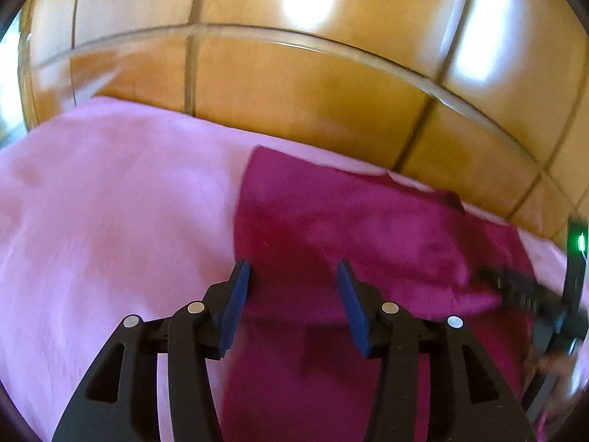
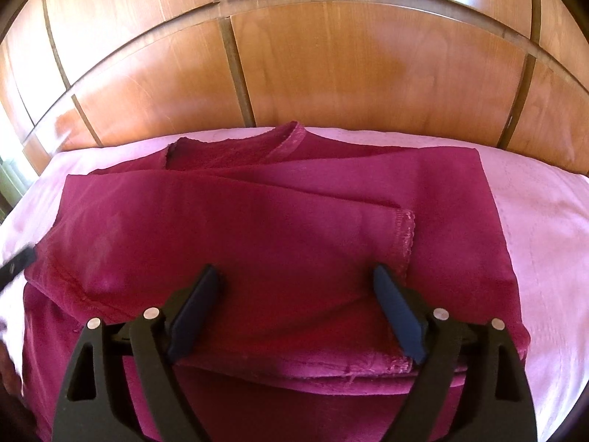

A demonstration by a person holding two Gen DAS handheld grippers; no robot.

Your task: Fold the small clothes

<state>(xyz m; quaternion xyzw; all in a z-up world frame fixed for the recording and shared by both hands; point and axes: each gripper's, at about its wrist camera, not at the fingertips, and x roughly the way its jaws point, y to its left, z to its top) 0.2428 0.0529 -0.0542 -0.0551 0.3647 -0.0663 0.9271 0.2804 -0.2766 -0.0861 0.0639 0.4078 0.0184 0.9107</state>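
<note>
Magenta garment [image 2: 257, 228], partly folded, lies crosswise directly beneath the spread, empty right gripper [image 2: 296, 287]; left gripper [image 1: 294, 280], likewise spread and empty, hovers at its edge.

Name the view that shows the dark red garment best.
Right wrist view: the garment lies sharp and almost whole, its folds and hems clear. The left wrist view shows it blurred and partly cut off.

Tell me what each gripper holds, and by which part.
Nothing is held. The left gripper and the right gripper both stand open above the magenta garment, pads clear of the cloth.
</note>
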